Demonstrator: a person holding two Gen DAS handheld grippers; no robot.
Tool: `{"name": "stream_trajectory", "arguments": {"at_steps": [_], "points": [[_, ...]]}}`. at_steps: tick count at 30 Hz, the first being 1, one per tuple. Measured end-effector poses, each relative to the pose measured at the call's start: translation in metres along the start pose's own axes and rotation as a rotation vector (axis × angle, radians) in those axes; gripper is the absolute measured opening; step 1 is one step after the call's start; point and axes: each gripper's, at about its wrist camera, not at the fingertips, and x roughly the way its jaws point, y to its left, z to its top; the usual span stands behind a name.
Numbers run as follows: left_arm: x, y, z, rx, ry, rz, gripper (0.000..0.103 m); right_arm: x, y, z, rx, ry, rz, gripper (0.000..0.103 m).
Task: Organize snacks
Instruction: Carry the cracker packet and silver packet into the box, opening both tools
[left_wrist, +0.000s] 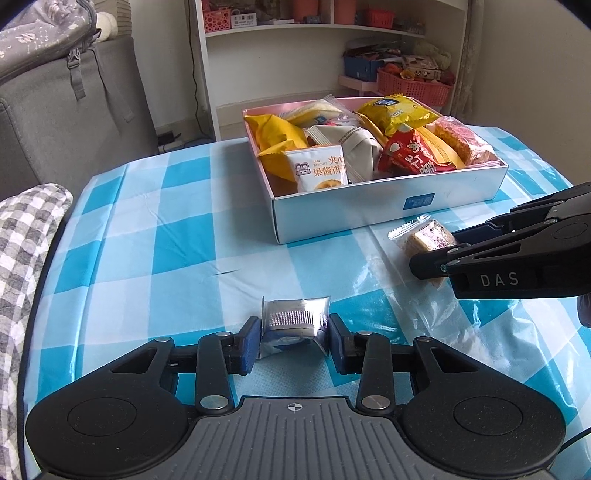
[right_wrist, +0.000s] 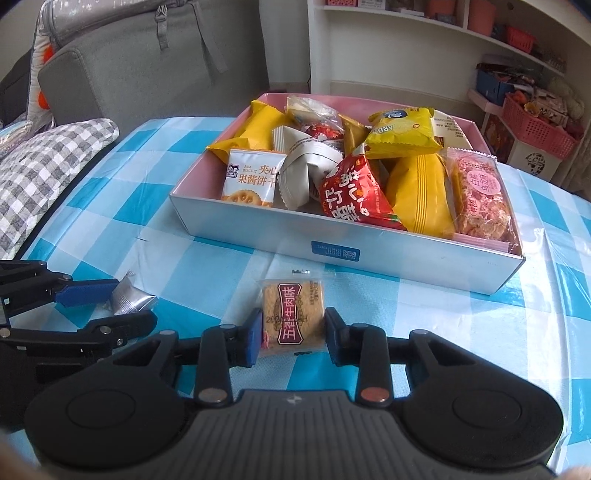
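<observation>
Pads first: the left gripper (left_wrist: 293, 341) has both blue pads pressed against the ends of a small silver foil packet (left_wrist: 295, 317), which has crumpled slightly between them, so it's clamped, not just straddled. The right gripper (right_wrist: 293, 334) is closed the same way on a square cracker packet (right_wrist: 293, 319) w/ a brown label, pads flat on its two side edges. Both packets look to sit on or barely off the checked tablecloth (left_wrist: 166, 229).

Landmark is the snack box (right_wrist: 406, 254), white outside, pink inside. Cracker packet lies just in front of its near wall, by the blue label; foil packet is further out from that wall and off to the left. Box is already heaped w/ yellow, red and white packs.

Seems the step is grasp-and-lift, both hands at once. To do it well: lift straight up before heading for the box, high enough to clear the near wall. Crackers prob. break if squeezed harder, so no more pressure there. Foil is slick and soft, may slip, so keep it level. Drop each into a gap, e.g. the near left corner, not onto the heap.
</observation>
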Motion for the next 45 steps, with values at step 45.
{"name": "stream_trajectory", "arguments": {"at_steps": [45], "points": [[0.022,-0.026,0.103,-0.017,-0.189,-0.052,0.036,-0.028,-0.091,0.047,0.246,-0.159,0.041,0.032]]}}
